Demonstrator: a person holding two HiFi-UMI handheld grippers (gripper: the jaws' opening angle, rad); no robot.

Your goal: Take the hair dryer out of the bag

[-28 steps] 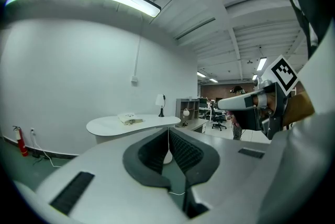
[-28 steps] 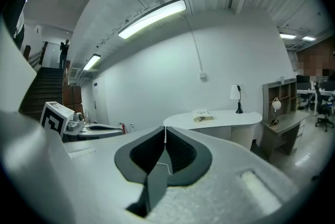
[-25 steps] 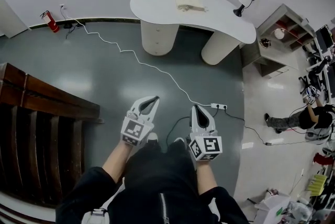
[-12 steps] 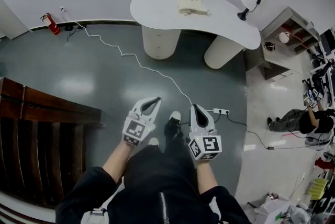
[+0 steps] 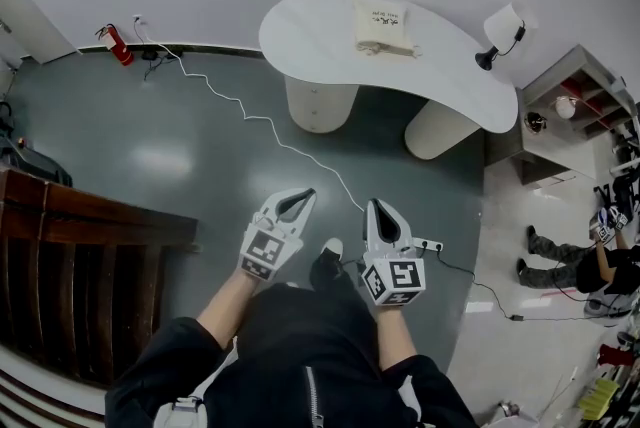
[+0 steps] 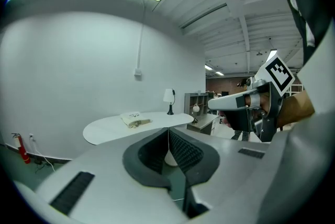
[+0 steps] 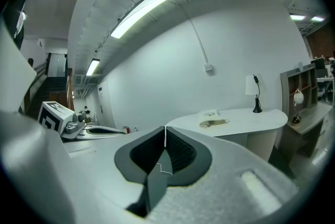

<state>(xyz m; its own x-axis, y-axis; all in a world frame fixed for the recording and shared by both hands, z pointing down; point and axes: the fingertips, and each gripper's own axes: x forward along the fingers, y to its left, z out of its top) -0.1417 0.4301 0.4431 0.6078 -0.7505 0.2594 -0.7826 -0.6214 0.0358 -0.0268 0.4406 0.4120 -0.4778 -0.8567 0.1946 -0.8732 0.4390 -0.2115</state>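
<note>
Both tongs are held out before us, each pressed together on nothing: the left tongs [image 5: 306, 193] and the right tongs [image 5: 372, 204] sit side by side, a little apart. From the head view we look down on them over our own dark clothes.

The task has not begun, as far as we can judge. The bag [image 5: 384, 26], pale cloth with print, lies on the table [image 5: 320, 21] at 12 o'clock, well apart from the tongs. No hair dryer shows, so it is presumably inside. We have yet to reach the table, open the bag and draw the dryer out.

The table is white and curved, on two round legs, with a lamp [image 5: 503, 26] at its right end. The floor [image 5: 150, 156] is glossy grey. A white cable [image 5: 250, 119] runs from the wall at 11 o'clock, near a red extinguisher [image 5: 117, 43]. Dark wooden furniture [image 5: 80, 266] stands at 8 o'clock, a shelf [image 5: 580, 106] at 2 o'clock, and a person [image 5: 590, 261] low on the floor at 3 o'clock.
</note>
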